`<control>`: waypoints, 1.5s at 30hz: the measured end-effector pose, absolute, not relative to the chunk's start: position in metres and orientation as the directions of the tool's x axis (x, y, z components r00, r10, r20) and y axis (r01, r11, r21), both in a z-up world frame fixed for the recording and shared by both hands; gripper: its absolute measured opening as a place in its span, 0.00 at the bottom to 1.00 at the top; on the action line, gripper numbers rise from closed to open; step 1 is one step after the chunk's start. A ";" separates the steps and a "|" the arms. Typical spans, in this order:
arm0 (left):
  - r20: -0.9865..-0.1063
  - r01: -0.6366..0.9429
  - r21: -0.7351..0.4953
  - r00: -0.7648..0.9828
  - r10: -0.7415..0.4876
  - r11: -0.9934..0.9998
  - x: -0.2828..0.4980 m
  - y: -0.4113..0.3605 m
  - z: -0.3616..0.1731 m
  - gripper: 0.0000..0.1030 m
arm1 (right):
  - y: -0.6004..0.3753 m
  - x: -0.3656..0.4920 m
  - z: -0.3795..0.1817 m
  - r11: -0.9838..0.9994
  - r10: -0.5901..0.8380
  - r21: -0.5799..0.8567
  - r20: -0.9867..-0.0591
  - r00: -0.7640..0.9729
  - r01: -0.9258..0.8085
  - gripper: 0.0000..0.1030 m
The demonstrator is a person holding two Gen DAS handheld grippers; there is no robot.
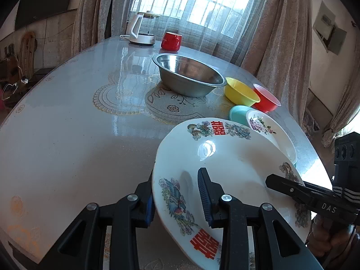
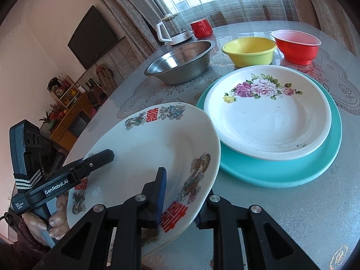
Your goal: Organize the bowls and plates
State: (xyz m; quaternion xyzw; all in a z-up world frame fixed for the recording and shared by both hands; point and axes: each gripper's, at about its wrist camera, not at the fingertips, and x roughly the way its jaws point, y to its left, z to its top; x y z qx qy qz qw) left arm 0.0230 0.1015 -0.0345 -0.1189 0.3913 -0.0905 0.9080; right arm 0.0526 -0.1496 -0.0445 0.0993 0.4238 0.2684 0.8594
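Holding the dragon plate (image 2: 153,148) tilted above the near desk (image 1: 67,135), the left tongs (image 1: 177,193) clamp its left rim and the right tongs (image 2: 180,200) its right rim; the flowered plate (image 2: 270,117) on the teal plate (image 2: 292,171) lies just right and farther.

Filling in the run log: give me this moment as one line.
phase: carrying | left tool: shut on phoenix plate | right tool: shut on phoenix plate | plate: tilted, beside flower plate stacked on teal plate

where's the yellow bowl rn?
Right wrist view, upper middle: yellow bowl stands on the table between the steel bowl and red bowl, behind the flowered plate.
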 end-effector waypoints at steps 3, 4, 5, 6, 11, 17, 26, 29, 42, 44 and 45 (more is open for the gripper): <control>-0.678 0.079 -0.283 0.688 -0.258 0.956 0.022 0.100 -0.030 0.33 | -0.152 0.052 -0.040 0.836 0.546 0.397 -0.670 0.503 -0.378 0.19; -0.674 0.082 -0.286 0.691 -0.261 0.955 0.022 0.100 -0.028 0.33 | -0.152 0.051 -0.039 0.835 0.547 0.399 -0.669 0.504 -0.378 0.19; -0.670 0.085 -0.290 0.693 -0.266 0.953 0.023 0.100 -0.027 0.33 | -0.154 0.051 -0.038 0.835 0.549 0.401 -0.666 0.505 -0.378 0.20; -0.667 0.088 -0.293 0.695 -0.269 0.952 0.023 0.099 -0.025 0.33 | -0.155 0.051 -0.037 0.834 0.550 0.403 -0.664 0.507 -0.377 0.19; -0.651 0.111 -0.296 0.703 -0.286 0.949 0.028 0.091 -0.016 0.33 | -0.164 0.046 -0.029 0.840 0.542 0.393 -0.650 0.532 -0.375 0.20; -0.632 0.168 -0.279 0.710 -0.312 0.946 0.041 0.069 -0.003 0.33 | -0.181 0.043 -0.012 0.861 0.509 0.350 -0.631 0.586 -0.370 0.21; -0.625 0.259 -0.251 0.692 -0.361 0.933 0.071 0.019 0.008 0.33 | -0.222 0.052 -0.001 0.902 0.429 0.335 -0.621 0.656 -0.273 0.21; -0.629 0.285 -0.250 0.679 -0.379 0.925 0.083 0.002 0.009 0.33 | -0.235 0.057 0.001 0.917 0.395 0.317 -0.623 0.676 -0.243 0.21; -0.670 0.276 -0.258 0.639 -0.378 0.926 0.127 -0.025 -0.007 0.33 | -0.258 0.094 -0.008 0.943 0.323 0.282 -0.653 0.685 -0.176 0.21; -0.679 0.266 -0.258 0.634 -0.370 0.929 0.131 -0.026 -0.012 0.33 | -0.257 0.099 -0.011 0.945 0.318 0.278 -0.657 0.683 -0.173 0.21; -0.682 0.262 -0.257 0.632 -0.367 0.930 0.133 -0.026 -0.014 0.33 | -0.257 0.100 -0.012 0.946 0.315 0.274 -0.658 0.683 -0.172 0.21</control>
